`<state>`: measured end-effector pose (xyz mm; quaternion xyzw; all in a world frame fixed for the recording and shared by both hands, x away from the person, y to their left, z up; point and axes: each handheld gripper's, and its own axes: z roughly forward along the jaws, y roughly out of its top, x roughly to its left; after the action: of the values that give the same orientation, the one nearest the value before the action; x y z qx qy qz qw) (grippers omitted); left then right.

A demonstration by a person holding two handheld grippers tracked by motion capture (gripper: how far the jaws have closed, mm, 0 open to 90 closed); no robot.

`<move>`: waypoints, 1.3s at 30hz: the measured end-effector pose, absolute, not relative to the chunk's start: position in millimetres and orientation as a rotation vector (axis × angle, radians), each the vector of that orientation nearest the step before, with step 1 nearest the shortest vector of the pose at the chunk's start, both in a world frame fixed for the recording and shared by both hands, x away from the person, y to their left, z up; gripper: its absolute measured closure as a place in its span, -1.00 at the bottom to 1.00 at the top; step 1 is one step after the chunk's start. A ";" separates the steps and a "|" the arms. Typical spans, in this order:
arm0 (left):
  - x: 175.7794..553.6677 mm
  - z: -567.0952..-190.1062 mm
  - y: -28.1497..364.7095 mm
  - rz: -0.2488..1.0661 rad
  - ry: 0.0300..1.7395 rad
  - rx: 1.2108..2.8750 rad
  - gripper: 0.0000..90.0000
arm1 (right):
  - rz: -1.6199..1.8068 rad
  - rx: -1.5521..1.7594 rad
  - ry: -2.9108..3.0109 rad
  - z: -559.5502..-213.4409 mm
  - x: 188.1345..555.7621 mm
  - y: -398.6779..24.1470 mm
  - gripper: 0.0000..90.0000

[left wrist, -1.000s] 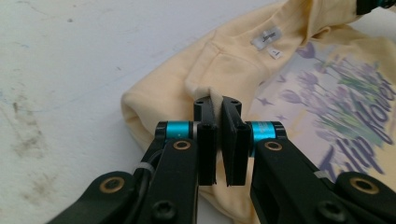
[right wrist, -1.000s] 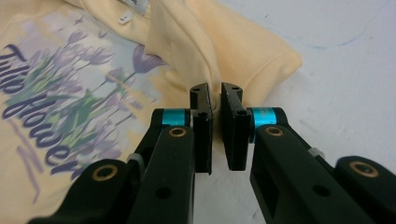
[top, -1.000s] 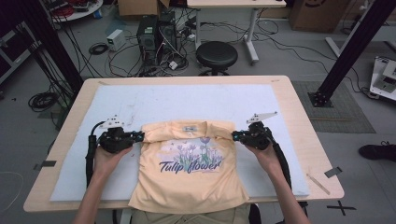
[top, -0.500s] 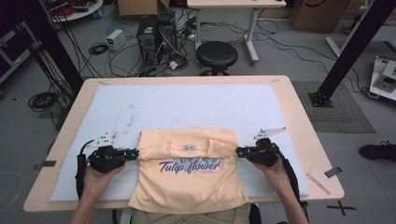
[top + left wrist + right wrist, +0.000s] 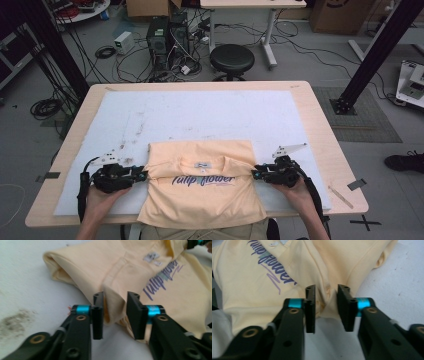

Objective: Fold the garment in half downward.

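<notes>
A pale yellow T-shirt (image 5: 200, 192) printed "Tulip flower" lies at the near edge of the white mat (image 5: 200, 115), its top part folded over toward the person. My left gripper (image 5: 145, 175) rests at the shirt's left edge. Its jaws have just been opening, and a fold of the shirt (image 5: 150, 265) stands loose between them in the left gripper view (image 5: 115, 297). My right gripper (image 5: 254, 174) is at the right edge, and its jaws have likewise been opening. They stand apart around a bunched fold of the shirt (image 5: 337, 260) in the right gripper view (image 5: 325, 291).
The mat covers most of the wooden table (image 5: 330, 150). The shirt's hem hangs over the near edge onto the person's lap. Behind the table stand a black stool (image 5: 231, 57), a computer tower (image 5: 167, 35) and loose cables on the floor.
Both grippers drew the shirt's top edge toward the person, folding it over the print. Their jaws then parted and let go of the fabric.
</notes>
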<state>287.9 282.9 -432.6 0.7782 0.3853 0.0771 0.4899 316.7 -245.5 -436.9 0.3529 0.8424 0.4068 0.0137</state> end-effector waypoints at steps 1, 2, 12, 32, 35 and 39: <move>288.8 -427.6 283.8 0.205 0.931 1.880 0.33 | 1.272 1.087 2.605 -431.5 315.3 -243.5 0.30; 290.0 -422.5 283.6 0.215 0.927 1.867 0.33 | 1.272 1.087 2.605 -431.5 315.3 -243.5 0.30; 325.6 -405.7 231.8 0.190 0.868 1.973 0.25 | 1.270 0.970 2.607 -407.9 328.7 -208.4 0.20; 312.2 -414.0 225.5 0.082 0.812 2.030 0.89 | 1.253 0.927 2.687 -422.2 320.0 -197.9 0.83; 297.4 -413.8 229.3 0.076 0.793 2.015 0.89 | 1.261 0.917 2.696 -423.4 309.7 -202.1 0.83; 284.9 -416.7 231.5 0.065 0.778 2.013 0.89 | 1.272 0.911 2.706 -427.4 300.6 -205.1 0.83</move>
<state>284.9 231.5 -416.7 0.8220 0.3178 0.0264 0.4719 300.6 -205.1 -427.4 0.2916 0.8657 0.4069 0.0080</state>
